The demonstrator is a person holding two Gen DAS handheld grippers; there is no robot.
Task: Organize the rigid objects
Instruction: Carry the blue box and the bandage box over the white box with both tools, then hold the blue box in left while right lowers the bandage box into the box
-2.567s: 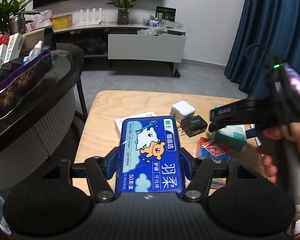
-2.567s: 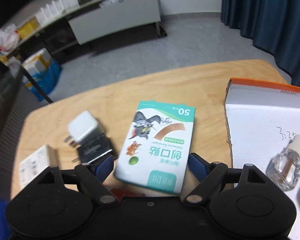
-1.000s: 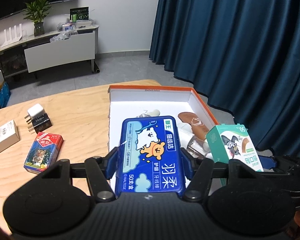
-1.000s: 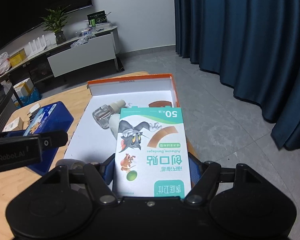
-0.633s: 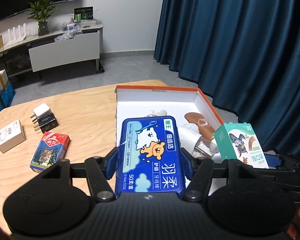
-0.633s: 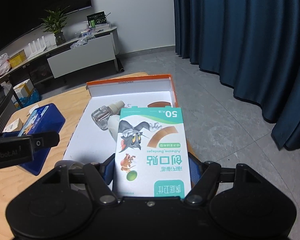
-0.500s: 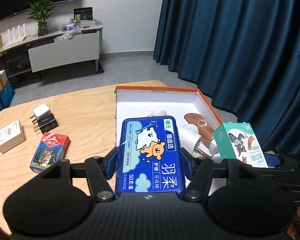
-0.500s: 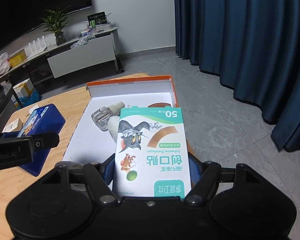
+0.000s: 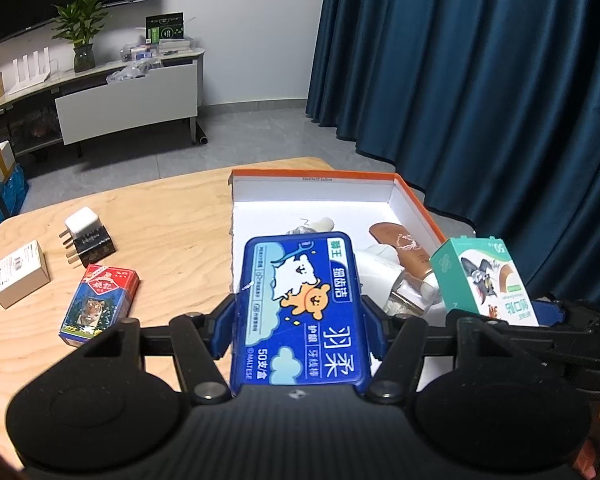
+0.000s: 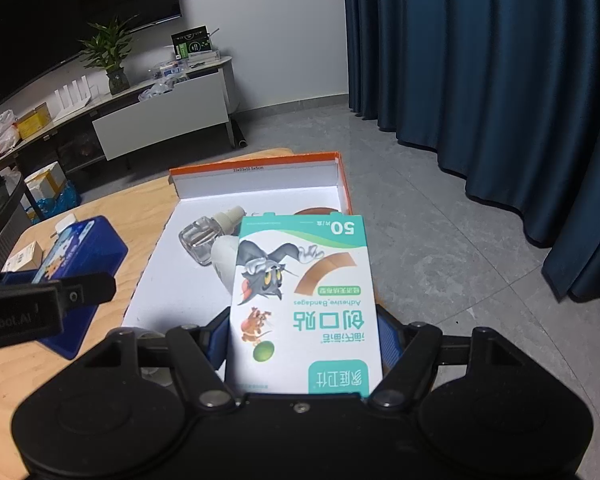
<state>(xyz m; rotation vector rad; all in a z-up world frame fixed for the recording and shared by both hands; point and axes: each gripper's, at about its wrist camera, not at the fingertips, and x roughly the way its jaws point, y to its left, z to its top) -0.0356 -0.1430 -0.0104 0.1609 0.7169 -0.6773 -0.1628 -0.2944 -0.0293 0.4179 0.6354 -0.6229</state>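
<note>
Left gripper (image 9: 300, 320) clamps a blue case (image 9: 300, 308), right gripper (image 10: 304, 332) a bandage box (image 10: 304, 300), above the orange tray (image 10: 256, 168) holding a glass bottle (image 10: 202, 240).

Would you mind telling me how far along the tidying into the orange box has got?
Done: a clear bottle and a brown item lie in the orange box. In hand: the left gripper holds a blue case, the right gripper a bandage box, both above it. Left on the table: two chargers, a card pack, a white carton.

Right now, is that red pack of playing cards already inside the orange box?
No, the red card pack lies on the wooden table, left of the orange box and apart from it.
</note>
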